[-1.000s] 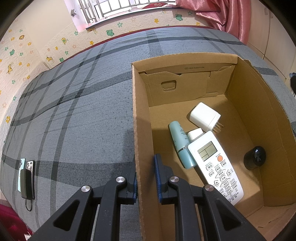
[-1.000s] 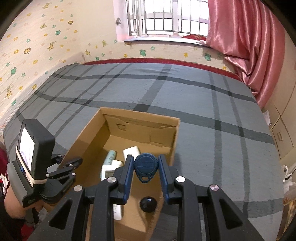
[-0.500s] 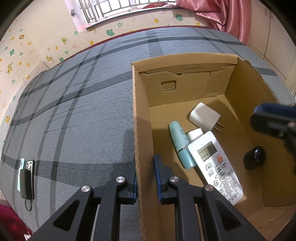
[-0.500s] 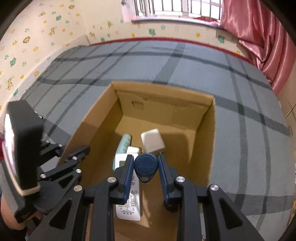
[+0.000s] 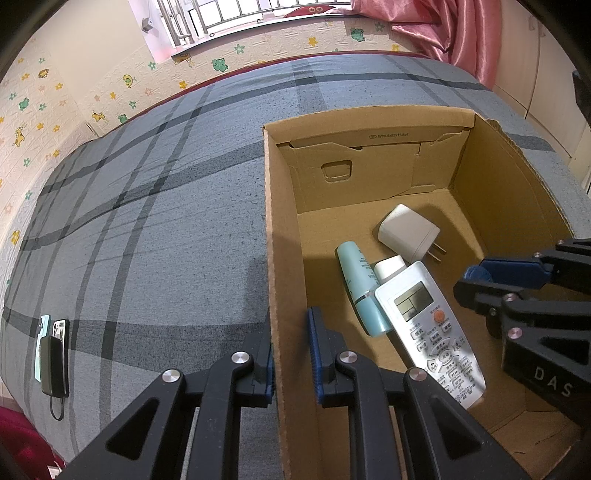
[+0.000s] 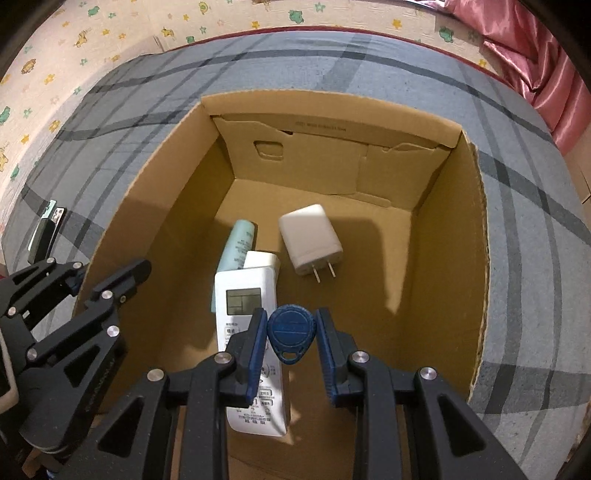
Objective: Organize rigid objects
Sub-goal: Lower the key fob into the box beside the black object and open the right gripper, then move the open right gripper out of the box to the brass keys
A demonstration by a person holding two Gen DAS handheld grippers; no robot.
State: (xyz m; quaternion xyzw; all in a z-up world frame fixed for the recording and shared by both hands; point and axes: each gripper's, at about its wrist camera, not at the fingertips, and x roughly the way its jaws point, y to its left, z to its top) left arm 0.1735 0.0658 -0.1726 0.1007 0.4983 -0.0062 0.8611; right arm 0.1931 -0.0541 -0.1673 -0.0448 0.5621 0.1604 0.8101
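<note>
An open cardboard box [image 5: 369, 166] [image 6: 332, 147] stands on the bed. My left gripper [image 5: 291, 350] [image 6: 110, 267] is shut on the box's left wall. My right gripper [image 6: 291, 339] [image 5: 467, 282] is shut on a blue key fob [image 6: 291, 330] [image 5: 476, 274] and hangs inside the box over the near right part of its floor. On that floor lie a white remote control [image 5: 428, 328] [image 6: 247, 295], a teal tube [image 5: 360, 288] [image 6: 236, 247] and a white plug charger [image 5: 408, 232] [image 6: 310, 240].
The box sits on a grey plaid bedsheet [image 5: 155, 229]. Two phones and a black power bank [image 5: 51, 347] [image 6: 46, 229] lie near the bed's left edge. A papered wall, a barred window and a pink curtain [image 5: 461, 33] stand beyond the bed.
My right gripper has come down and forward with the key fob, from above the box rim into the box. In the left wrist view it now covers the black round object. The left gripper has not moved.
</note>
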